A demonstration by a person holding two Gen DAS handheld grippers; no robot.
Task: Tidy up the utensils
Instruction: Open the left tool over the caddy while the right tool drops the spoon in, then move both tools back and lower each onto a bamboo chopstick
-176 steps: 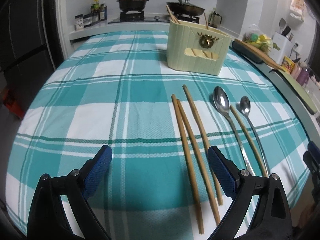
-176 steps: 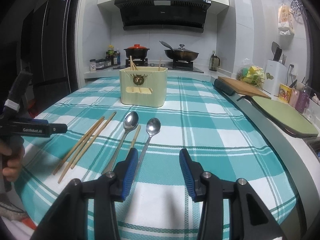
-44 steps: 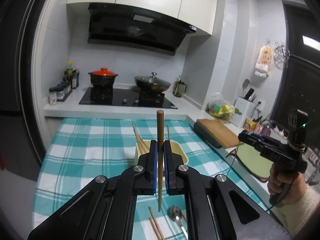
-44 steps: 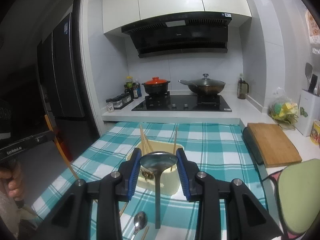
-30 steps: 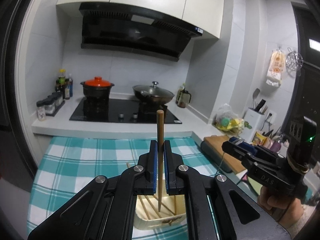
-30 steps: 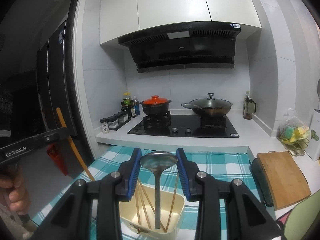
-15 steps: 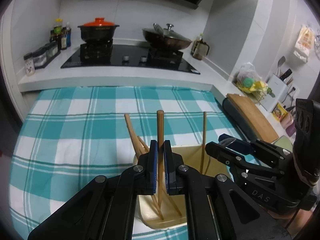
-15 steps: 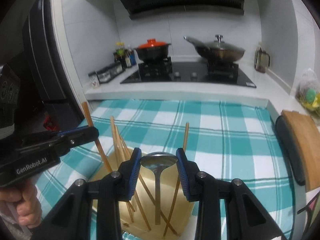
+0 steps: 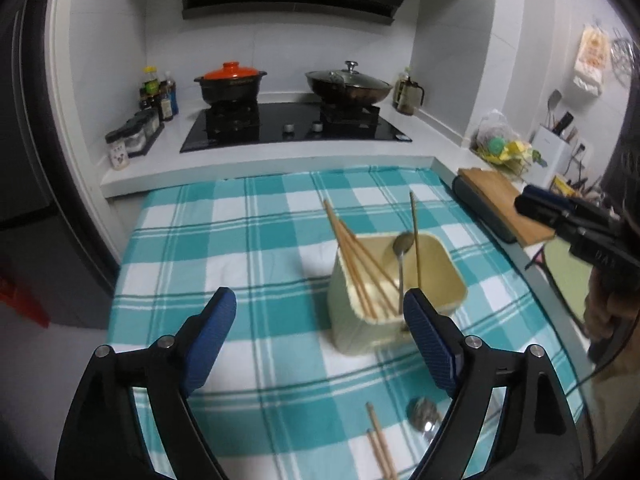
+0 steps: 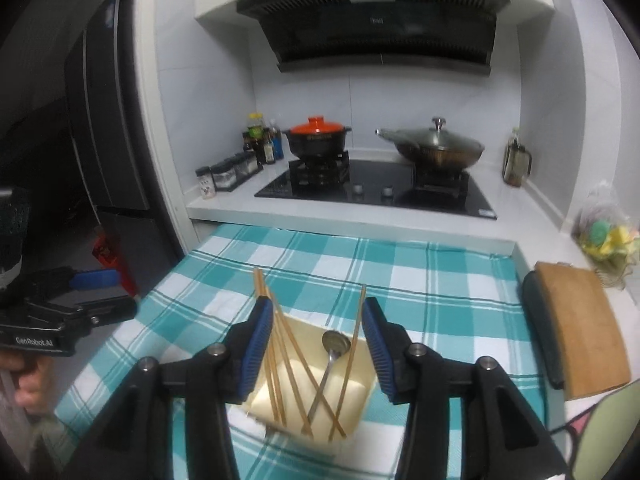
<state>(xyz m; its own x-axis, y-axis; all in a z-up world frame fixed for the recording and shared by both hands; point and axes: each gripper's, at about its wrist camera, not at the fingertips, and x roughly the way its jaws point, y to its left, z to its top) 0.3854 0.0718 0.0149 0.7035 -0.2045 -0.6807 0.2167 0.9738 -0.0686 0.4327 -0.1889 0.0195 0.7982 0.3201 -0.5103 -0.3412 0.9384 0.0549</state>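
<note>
Left gripper (image 9: 318, 336), black frame with blue ribbed pads: jaws opening, standing wide, nothing between the pads; teal-and-white checked tablecloth (image 9: 248, 248) beneath the gap. Right-hand pad (image 9: 428, 340) overlapping the near right corner of the holder in the left wrist view; contact cannot be told.

Cream plastic utensil holder (image 9: 352, 328), squarish, open-topped: upright on the tablecloth, right of centre in the left wrist view. Contents: bundle of wooden chopsticks (image 9: 356, 256) leaning toward the far left; single wooden chopstick (image 9: 415, 236) standing near upright at the right; long-handled steel spoon (image 9: 402, 256), bowl uppermost, between the bundle and the single stick.

Loose items on the cloth, near side of the holder: two wooden chopstick ends (image 9: 380, 444) side by side; second steel spoon bowl (image 9: 424, 418) just right of them, partly behind the gripper frame.

Right gripper (image 10: 318, 344), same make: jaws opening, about half apart, pads pressing on nothing; holder, chopsticks and long-handled spoon visible through the gap, below. In the left wrist view, same gripper at the far right edge, held by a person's hand (image 9: 600, 312).

Far side: black hob (image 9: 288, 126) on white counter; black pot with orange lid (image 9: 230, 82) left, lidded wok (image 9: 348, 86) right. Right side: wooden chopping board (image 9: 504, 208) beside the table edge.
</note>
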